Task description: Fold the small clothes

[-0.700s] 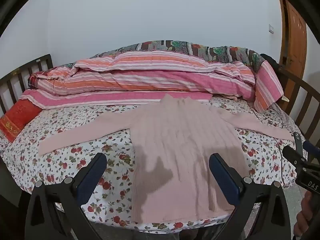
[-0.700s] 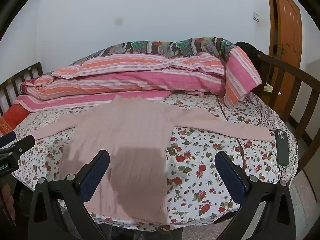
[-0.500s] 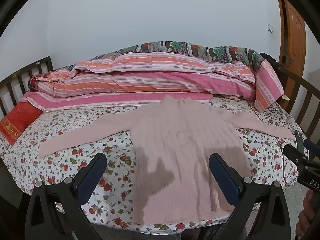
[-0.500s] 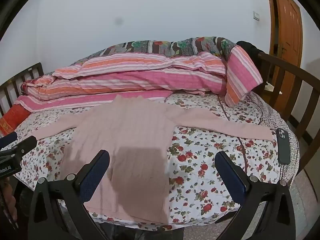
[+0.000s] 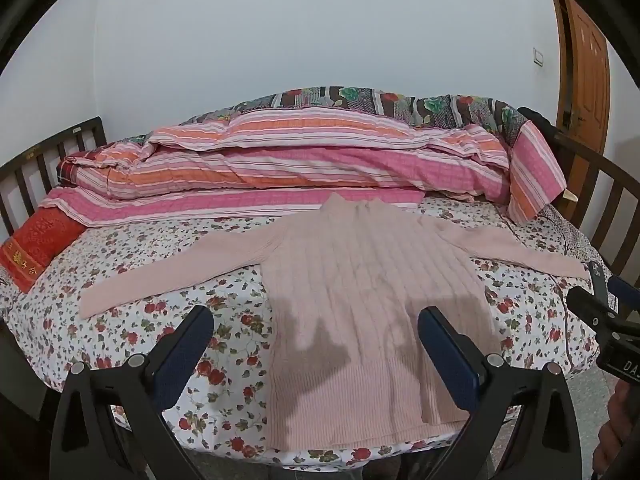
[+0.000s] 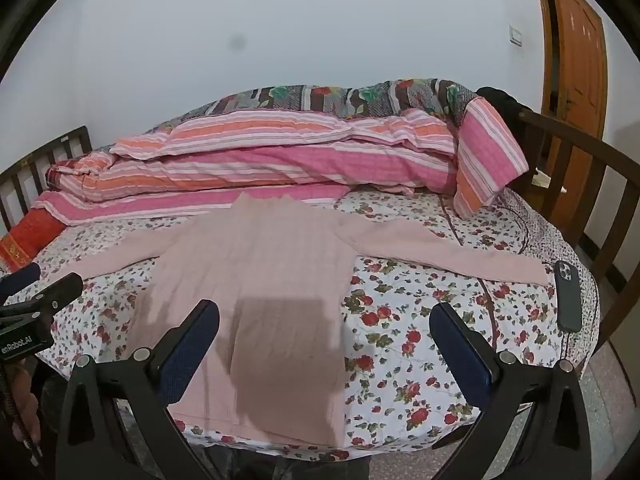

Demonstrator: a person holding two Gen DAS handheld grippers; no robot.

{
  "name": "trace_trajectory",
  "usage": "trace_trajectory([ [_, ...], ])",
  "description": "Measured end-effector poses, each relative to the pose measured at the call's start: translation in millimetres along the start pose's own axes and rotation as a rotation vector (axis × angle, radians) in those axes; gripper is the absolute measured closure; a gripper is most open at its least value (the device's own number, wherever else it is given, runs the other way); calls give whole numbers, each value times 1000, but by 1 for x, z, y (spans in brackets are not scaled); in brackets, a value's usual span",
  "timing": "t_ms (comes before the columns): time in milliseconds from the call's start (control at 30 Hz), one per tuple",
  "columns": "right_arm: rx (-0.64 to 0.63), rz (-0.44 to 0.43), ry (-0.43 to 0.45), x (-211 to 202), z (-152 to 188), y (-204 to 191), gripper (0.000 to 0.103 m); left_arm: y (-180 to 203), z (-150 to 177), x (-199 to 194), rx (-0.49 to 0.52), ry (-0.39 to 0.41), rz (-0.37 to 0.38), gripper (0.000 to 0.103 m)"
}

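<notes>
Left wrist view, nearest first: the left hand-held gripper (image 5: 314, 334) has black angular arms and dark blue textured pads spread fully apart, gripping nothing. Beyond them the pale pink sweater (image 5: 360, 304), ribbed knit with a denser hem band, lies flat on the bed (image 5: 132, 320), both sleeves stretched sideways over a white sheet printed with red roses. At the right edge a black casing shows the partial letters "DA". In the right wrist view the right hand-held gripper (image 6: 326, 326) gapes equally wide, empty, and a label (cut off) reads "enRobot.AI". A dark smooth phone (image 6: 569, 296) lies near the sleeve's cuff. Farther back sit a striped pink-orange quilt (image 5: 300, 164), a red embroidered pillow (image 5: 38, 244), slatted wooden rails and an orange panelled door (image 6: 580, 64).
</notes>
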State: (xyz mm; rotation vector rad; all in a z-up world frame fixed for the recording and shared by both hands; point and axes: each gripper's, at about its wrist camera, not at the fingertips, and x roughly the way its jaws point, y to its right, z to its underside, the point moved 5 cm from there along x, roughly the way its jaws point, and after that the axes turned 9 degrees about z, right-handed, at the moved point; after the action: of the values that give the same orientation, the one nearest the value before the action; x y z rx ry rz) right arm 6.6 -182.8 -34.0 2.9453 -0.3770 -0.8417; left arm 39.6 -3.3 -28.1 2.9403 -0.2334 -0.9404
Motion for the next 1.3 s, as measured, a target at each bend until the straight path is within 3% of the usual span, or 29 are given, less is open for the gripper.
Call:
trace_trajectory([
  [1300,17,-3,-9,7,-2,11,0,-6,2,3,-18,-7,-4,0],
])
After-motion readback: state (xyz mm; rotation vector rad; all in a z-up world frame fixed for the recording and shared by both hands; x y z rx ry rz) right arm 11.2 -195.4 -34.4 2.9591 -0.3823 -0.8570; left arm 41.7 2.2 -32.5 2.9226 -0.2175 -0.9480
